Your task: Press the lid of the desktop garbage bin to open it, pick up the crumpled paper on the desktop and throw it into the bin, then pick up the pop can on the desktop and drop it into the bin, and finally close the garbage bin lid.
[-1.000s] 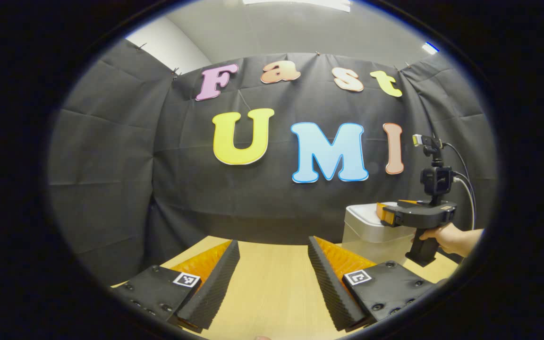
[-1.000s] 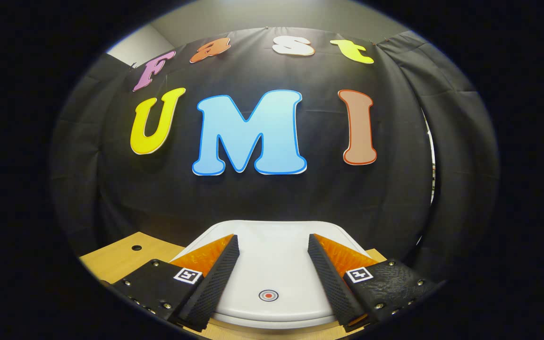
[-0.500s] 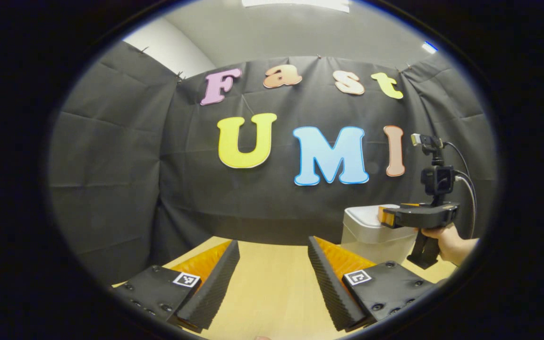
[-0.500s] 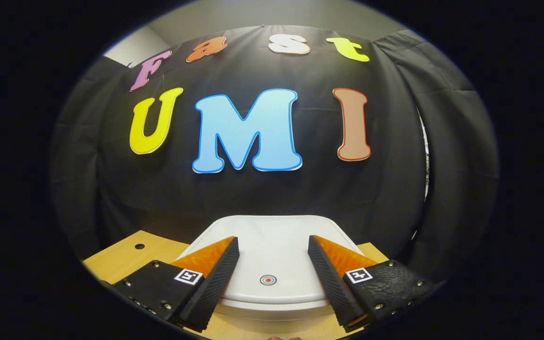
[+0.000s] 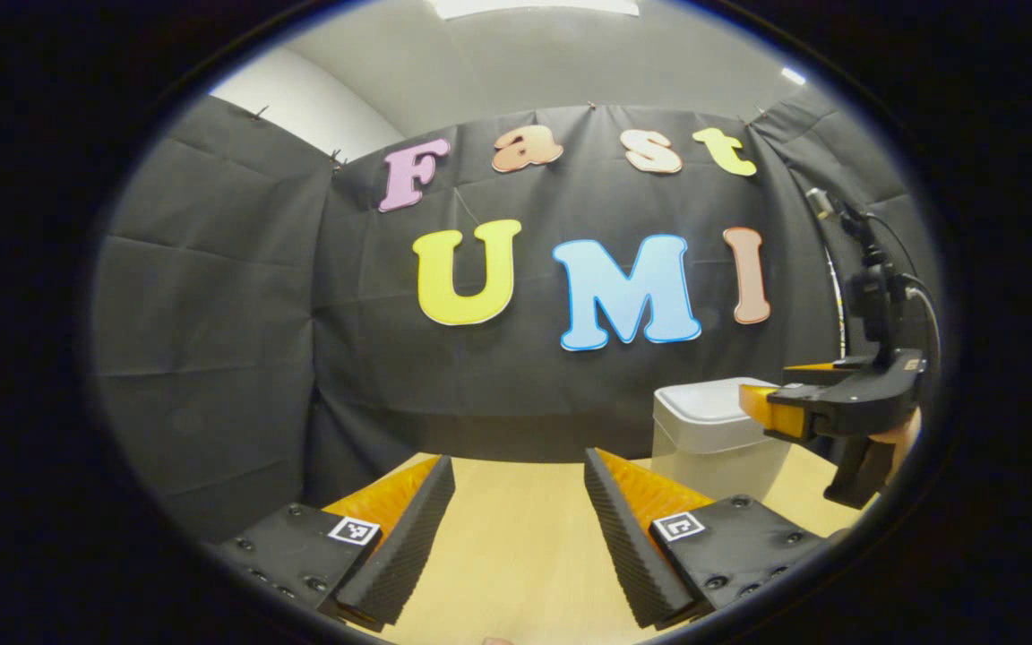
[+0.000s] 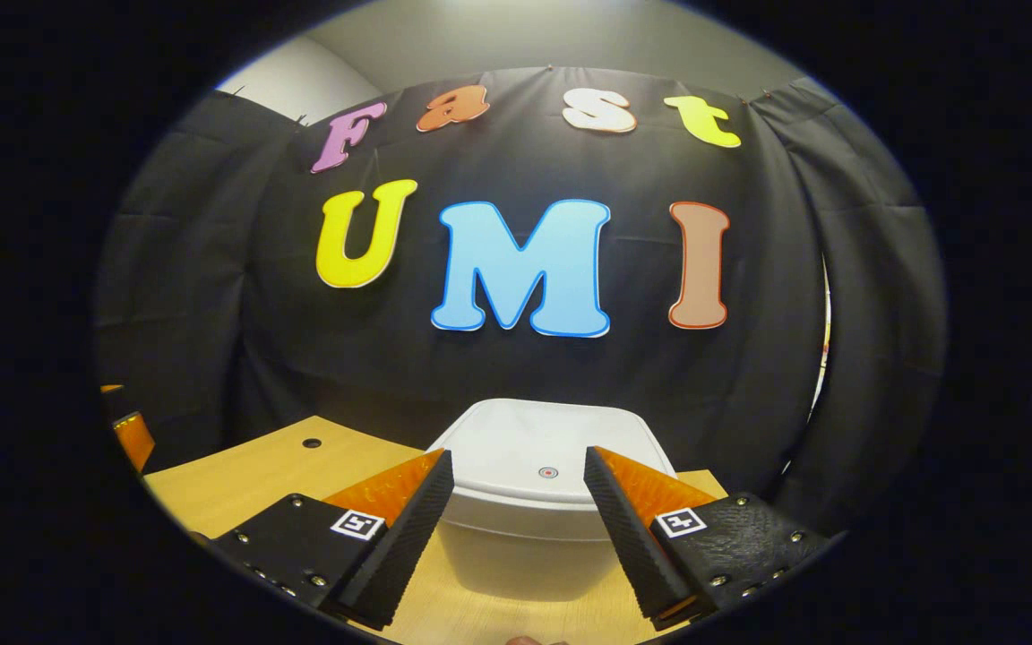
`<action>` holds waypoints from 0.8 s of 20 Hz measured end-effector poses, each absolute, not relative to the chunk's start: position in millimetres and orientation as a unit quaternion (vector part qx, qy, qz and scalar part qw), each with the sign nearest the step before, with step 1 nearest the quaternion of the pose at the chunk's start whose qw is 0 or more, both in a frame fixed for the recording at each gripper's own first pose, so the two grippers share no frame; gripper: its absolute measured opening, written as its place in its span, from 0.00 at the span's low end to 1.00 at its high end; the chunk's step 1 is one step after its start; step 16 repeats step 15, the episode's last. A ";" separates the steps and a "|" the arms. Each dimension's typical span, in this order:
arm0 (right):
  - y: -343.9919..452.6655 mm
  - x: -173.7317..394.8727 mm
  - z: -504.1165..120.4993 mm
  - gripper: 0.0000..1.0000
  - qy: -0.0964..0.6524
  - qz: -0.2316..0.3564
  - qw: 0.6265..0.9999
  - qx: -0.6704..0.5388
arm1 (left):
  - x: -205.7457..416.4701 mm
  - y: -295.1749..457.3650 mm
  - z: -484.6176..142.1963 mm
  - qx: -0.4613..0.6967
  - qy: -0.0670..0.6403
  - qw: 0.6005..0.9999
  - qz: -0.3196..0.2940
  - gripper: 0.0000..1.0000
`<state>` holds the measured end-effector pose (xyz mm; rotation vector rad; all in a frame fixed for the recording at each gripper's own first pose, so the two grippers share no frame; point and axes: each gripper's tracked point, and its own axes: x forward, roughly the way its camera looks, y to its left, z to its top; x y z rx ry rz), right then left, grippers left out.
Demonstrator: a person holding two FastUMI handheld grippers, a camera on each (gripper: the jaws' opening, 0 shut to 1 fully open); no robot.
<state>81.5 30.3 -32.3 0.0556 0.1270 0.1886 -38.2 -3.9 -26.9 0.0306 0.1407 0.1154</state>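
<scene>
The white desktop bin (image 6: 516, 546) stands on the wooden table just ahead of my right gripper (image 6: 517, 457), with its lid (image 6: 525, 434) down and flat. A small red dot (image 6: 548, 472) marks the lid near its front edge. My right gripper is open and holds nothing; it hangs in front of the bin without touching it. In the left gripper view the bin (image 5: 709, 443) stands at the right, and the right gripper (image 5: 780, 403) hovers beside its lid. My left gripper (image 5: 518, 459) is open above bare table, with nothing between its fingers.
The light wooden table (image 5: 516, 546) runs back to the black cloth wall. A small round hole (image 6: 311, 442) sits in the tabletop left of the bin. A finger of the left gripper (image 6: 133, 439) shows at the far left of the right gripper view.
My right gripper has drawn back from over the bin lid, so the bin now sits farther ahead. The left gripper has barely moved.
</scene>
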 end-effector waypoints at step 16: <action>38.1 -23.1 -1.6 0.94 0.032 0.051 0.998 0.017 | -33.4 -8.4 -12.1 -0.002 0.038 0.999 -0.020 0.95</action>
